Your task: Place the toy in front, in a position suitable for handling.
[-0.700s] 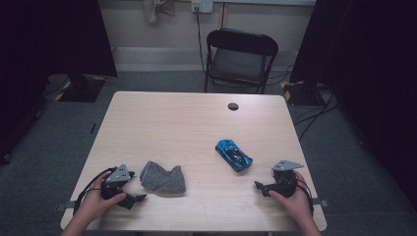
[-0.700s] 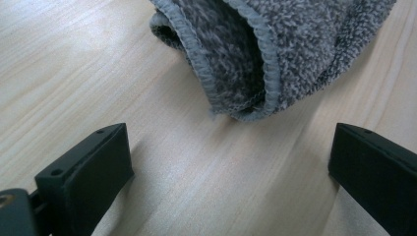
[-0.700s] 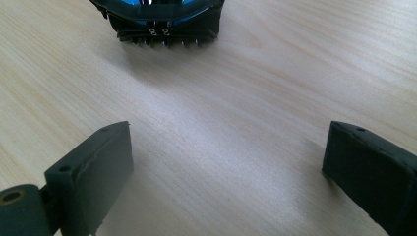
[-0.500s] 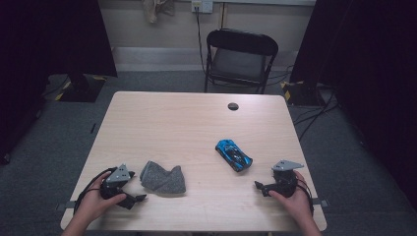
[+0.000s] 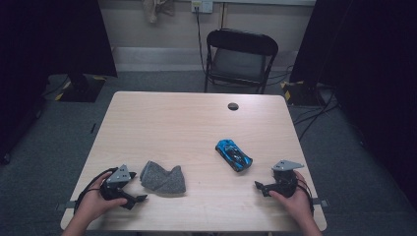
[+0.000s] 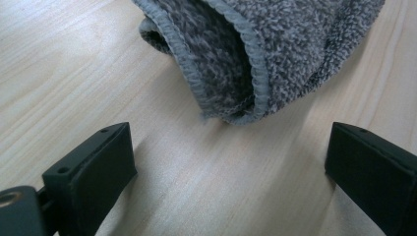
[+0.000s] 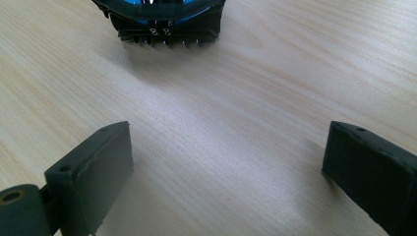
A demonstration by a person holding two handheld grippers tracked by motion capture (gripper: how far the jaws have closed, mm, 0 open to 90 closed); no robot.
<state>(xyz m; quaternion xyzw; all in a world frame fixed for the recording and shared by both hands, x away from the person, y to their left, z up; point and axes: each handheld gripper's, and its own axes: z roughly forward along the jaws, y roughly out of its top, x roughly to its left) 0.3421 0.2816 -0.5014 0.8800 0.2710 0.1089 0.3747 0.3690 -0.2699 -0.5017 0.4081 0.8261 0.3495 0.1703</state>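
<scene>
A crumpled grey cloth (image 5: 163, 178) lies near the front left of the wooden table (image 5: 187, 128). In the left gripper view the cloth (image 6: 255, 54) sits just ahead of the jaws. My left gripper (image 5: 137, 199) rests on the table to the left of it, open, with bare wood between its jaws (image 6: 231, 172). A blue toy car (image 5: 234, 154) stands right of centre. My right gripper (image 5: 259, 187) rests at the front right, open and empty. In the right gripper view (image 7: 228, 167) the car's rear end (image 7: 164, 22) is a short way ahead.
A small dark round disc (image 5: 233, 106) sits near the table's far edge. A black folding chair (image 5: 239, 56) stands behind the table. Dark curtains hang at both sides, and cables run over the grey floor.
</scene>
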